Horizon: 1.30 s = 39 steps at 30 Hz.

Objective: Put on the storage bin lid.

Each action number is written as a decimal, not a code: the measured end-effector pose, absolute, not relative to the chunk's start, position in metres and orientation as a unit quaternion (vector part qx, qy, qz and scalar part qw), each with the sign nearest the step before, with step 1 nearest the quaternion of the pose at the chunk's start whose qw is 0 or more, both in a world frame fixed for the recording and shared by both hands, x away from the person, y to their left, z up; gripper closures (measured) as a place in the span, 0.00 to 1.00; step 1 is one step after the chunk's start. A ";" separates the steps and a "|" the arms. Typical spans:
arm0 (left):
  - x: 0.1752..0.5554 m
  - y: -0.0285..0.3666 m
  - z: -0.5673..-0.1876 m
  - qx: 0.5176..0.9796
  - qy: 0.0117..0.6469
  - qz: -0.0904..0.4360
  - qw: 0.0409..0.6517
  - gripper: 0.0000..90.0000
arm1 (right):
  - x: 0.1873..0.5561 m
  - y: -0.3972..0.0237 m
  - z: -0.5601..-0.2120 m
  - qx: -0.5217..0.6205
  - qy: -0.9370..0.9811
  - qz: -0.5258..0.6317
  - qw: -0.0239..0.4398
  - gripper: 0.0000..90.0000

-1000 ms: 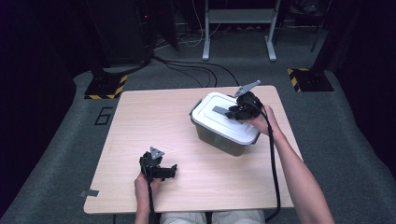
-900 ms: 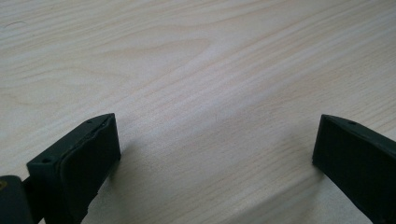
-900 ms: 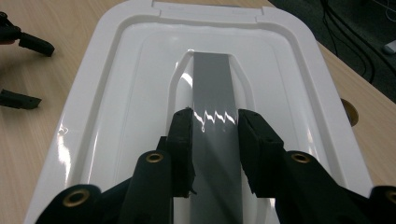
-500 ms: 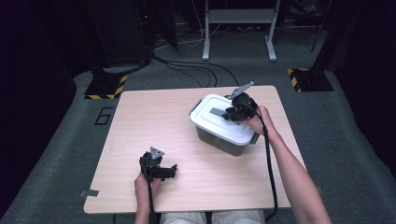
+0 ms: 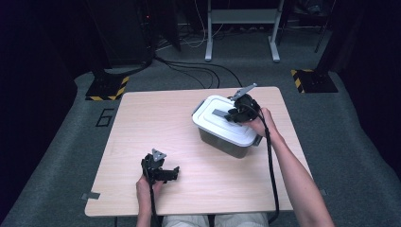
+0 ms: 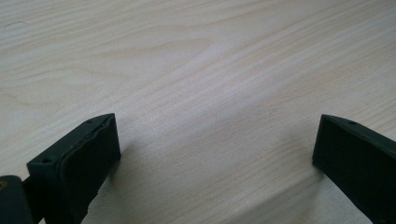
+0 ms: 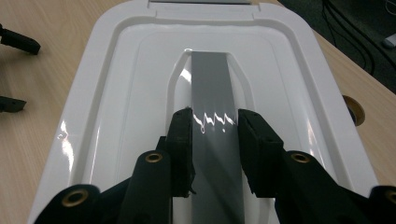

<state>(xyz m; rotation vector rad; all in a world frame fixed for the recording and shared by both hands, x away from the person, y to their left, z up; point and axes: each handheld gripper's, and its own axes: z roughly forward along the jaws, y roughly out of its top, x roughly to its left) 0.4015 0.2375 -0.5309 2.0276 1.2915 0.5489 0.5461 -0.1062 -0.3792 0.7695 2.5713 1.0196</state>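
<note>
— Over by the bench's (image 5: pixel 142 142) far right corner, that's where the work is. The right tongs (image 7: pixel 215 123) are clamped on the grey handle (image 7: pixel 211 88) that lies flat in the middle of the white lid (image 7: pixel 116 93), one jaw on each side of it.

— So is the box (image 5: pixel 227 127) open yet?

— No. The lid sits square on it, all round as far as I can see. I'd say he has the grip and nothing more: lifting the lid off, or carrying the box by that handle, is all to come.

— And the other hand?

— Left tongs (image 6: pixel 215 158) are down near the bench's front edge, left of the middle, jaws wide apart with bare wood between them. Holding nothing, well away from the box.

— Any label on the box? A maker's name?

— None that I can make out, on the lid or the dark side wall. The only writing about is a "6" (image 5: pixel 105 117) marked on the floor off the bench's far left corner.
</note>
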 end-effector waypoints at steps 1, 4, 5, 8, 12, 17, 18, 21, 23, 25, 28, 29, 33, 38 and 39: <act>0.401 0.238 -0.531 0.776 0.494 0.210 0.331 0.01 | 0.546 -0.107 -0.380 0.265 0.888 0.351 0.134 0.74; 0.401 0.237 -0.531 0.776 0.494 0.210 0.331 0.01 | 0.546 -0.110 -0.383 0.268 0.887 0.354 0.129 0.74; 0.401 0.237 -0.531 0.776 0.494 0.210 0.331 0.01 | 0.546 -0.111 -0.383 0.269 0.886 0.356 0.128 0.74; 0.401 0.237 -0.531 0.776 0.494 0.210 0.331 0.01 | 0.545 -0.111 -0.384 0.272 0.883 0.359 0.131 0.74; 0.401 0.237 -0.531 0.776 0.495 0.210 0.331 0.01 | 0.544 -0.109 -0.383 0.274 0.883 0.356 0.135 0.74; 0.401 0.237 -0.531 0.776 0.494 0.210 0.331 0.01 | 0.543 -0.111 -0.383 0.281 0.878 0.364 0.132 0.62; 0.401 0.237 -0.531 0.776 0.495 0.210 0.331 0.01 | 0.542 -0.112 -0.383 0.284 0.875 0.369 0.131 0.57; 0.401 0.237 -0.531 0.776 0.495 0.210 0.331 0.01 | 0.540 -0.116 -0.380 0.296 0.869 0.371 0.139 0.33; 0.401 0.237 -0.531 0.776 0.495 0.210 0.331 0.01 | 0.537 -0.119 -0.377 0.298 0.867 0.372 0.142 0.22; 0.401 0.237 -0.531 0.776 0.494 0.210 0.331 0.01 | 0.533 -0.123 -0.374 0.302 0.865 0.374 0.144 0.15; 0.401 0.237 -0.531 0.776 0.494 0.210 0.331 0.01 | 0.526 -0.128 -0.370 0.306 0.862 0.374 0.155 0.09; 0.401 0.237 -0.531 0.776 0.494 0.210 0.331 0.01 | 0.523 -0.130 -0.369 0.308 0.860 0.375 0.156 0.07; 0.401 0.237 -0.531 0.776 0.494 0.211 0.331 0.01 | 0.515 -0.139 -0.367 0.319 0.854 0.374 0.167 0.03; 0.401 0.237 -0.531 0.776 0.494 0.211 0.331 0.01 | 0.504 -0.151 -0.366 0.329 0.848 0.374 0.179 0.01; 0.401 0.237 -0.531 0.776 0.494 0.211 0.331 0.01 | 0.502 -0.153 -0.366 0.332 0.848 0.373 0.180 0.00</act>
